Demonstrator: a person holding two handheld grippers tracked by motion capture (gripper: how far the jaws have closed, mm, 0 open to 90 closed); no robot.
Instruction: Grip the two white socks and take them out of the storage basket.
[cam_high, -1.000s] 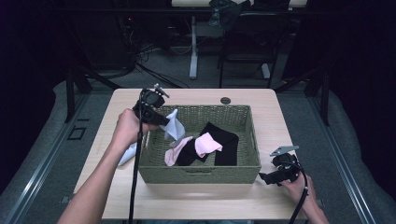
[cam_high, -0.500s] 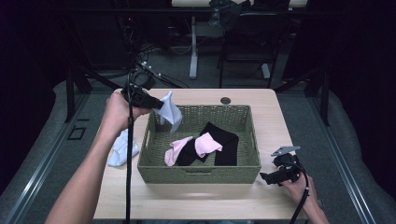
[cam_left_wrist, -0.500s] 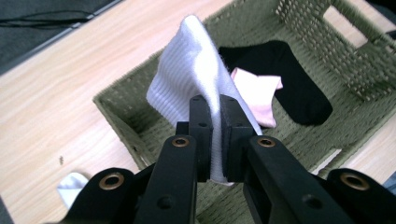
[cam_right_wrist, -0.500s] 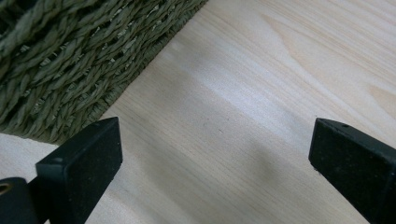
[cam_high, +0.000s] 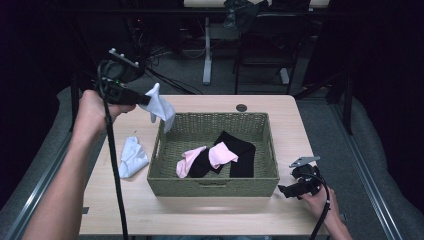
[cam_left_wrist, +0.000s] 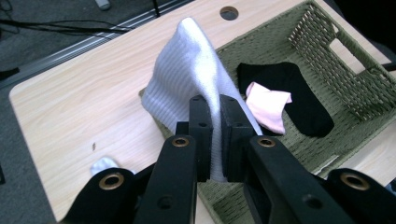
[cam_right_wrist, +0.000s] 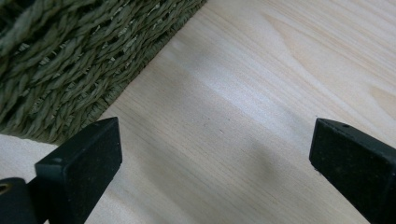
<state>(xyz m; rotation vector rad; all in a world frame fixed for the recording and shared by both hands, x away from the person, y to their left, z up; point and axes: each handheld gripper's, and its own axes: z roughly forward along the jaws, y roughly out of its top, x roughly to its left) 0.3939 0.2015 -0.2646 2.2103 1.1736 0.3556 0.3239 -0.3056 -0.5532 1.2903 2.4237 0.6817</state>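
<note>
White sock (cam_left_wrist: 187, 79): pinched in my left gripper (cam_left_wrist: 212, 140), hanging in the air over the wicker basket's (cam_high: 212, 182) far-left corner, clear of its rim. Second white sock (cam_high: 132, 157): flat on the table (cam_high: 210, 212), left of the basket. Inside: pink socks (cam_high: 222, 154) lying on black socks (cam_high: 245, 155), partly covering them. My right gripper (cam_right_wrist: 212, 154): jaws spread over bare tabletop by the basket's near-right corner.
</note>
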